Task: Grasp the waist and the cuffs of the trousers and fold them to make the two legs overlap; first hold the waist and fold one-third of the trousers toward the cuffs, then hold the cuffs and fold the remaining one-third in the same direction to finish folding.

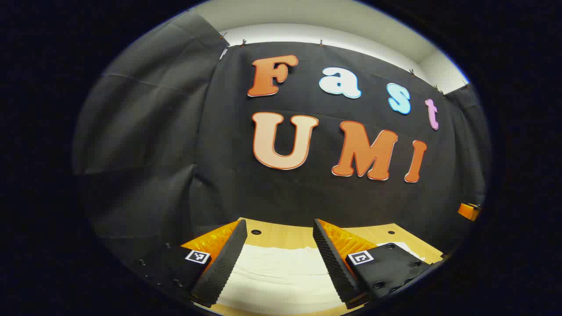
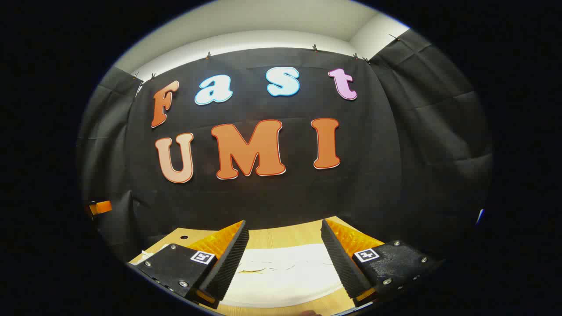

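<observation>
Pale cream trousers lie flat on a light wooden table, seen low between the fingers in the left gripper view. My left gripper is open above the cloth, nothing between its fingers. In the right gripper view the same pale trousers spread across the table, with a few creases near the middle. My right gripper also stands open over the fabric, holding nothing. Which end of the trousers lies under each gripper I cannot tell.
The booth's black cloth wall stands close behind the table's far edge. The tabletop has small round holes near that edge. An orange object shows at the far right of the left gripper view, and another at the far left of the right gripper view.
</observation>
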### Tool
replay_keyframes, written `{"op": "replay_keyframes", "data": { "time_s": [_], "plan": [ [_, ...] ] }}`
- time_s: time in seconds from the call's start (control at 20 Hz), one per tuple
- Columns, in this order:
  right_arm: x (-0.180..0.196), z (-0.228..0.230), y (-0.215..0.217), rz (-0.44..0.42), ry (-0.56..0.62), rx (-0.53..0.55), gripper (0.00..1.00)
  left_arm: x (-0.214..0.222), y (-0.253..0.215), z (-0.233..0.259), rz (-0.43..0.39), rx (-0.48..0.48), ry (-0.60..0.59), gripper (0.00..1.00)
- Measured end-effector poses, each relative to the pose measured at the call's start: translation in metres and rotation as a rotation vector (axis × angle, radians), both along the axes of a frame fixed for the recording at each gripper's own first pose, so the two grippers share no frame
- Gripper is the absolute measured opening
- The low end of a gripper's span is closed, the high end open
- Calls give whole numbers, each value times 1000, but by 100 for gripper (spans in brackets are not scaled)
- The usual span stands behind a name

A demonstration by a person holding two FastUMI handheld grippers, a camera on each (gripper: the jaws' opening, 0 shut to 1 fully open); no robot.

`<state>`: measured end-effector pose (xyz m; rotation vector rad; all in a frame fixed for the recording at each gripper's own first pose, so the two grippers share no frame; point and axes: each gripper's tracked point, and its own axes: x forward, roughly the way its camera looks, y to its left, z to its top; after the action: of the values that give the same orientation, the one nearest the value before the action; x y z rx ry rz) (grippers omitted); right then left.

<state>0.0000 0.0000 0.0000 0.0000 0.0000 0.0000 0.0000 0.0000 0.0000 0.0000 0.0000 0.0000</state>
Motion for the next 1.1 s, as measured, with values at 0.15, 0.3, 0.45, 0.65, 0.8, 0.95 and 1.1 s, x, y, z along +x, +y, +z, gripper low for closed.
{"op": "replay_keyframes", "data": {
  "time_s": [0.15, 0.3, 0.45, 0.65, 0.8, 0.95, 1.1],
  "plan": [
    [8, -4, -2, -10, 31, 25, 99, -1, 23, 4, 50, -11, 13, 98],
    [21, -1, -6, -5, 32, 5, 99, 5, 32, 13, 87, -13, -5, 98],
    [38, 8, -11, 7, 14, -51, 99, 16, 25, 23, 113, -3, -32, 98],
    [65, 13, -23, 34, 24, -50, 99, 37, -2, 21, 115, -31, -32, 98],
    [85, 9, -37, 42, 40, -42, 99, 53, -24, 12, 120, -7, -28, 98],
    [101, -4, -49, 57, 74, -27, 99, 64, -43, 7, 129, 4, -25, 98],
    [114, -17, -62, 57, 113, -19, 99, 74, -57, 1, 134, -11, -29, 98]
  ]
}}
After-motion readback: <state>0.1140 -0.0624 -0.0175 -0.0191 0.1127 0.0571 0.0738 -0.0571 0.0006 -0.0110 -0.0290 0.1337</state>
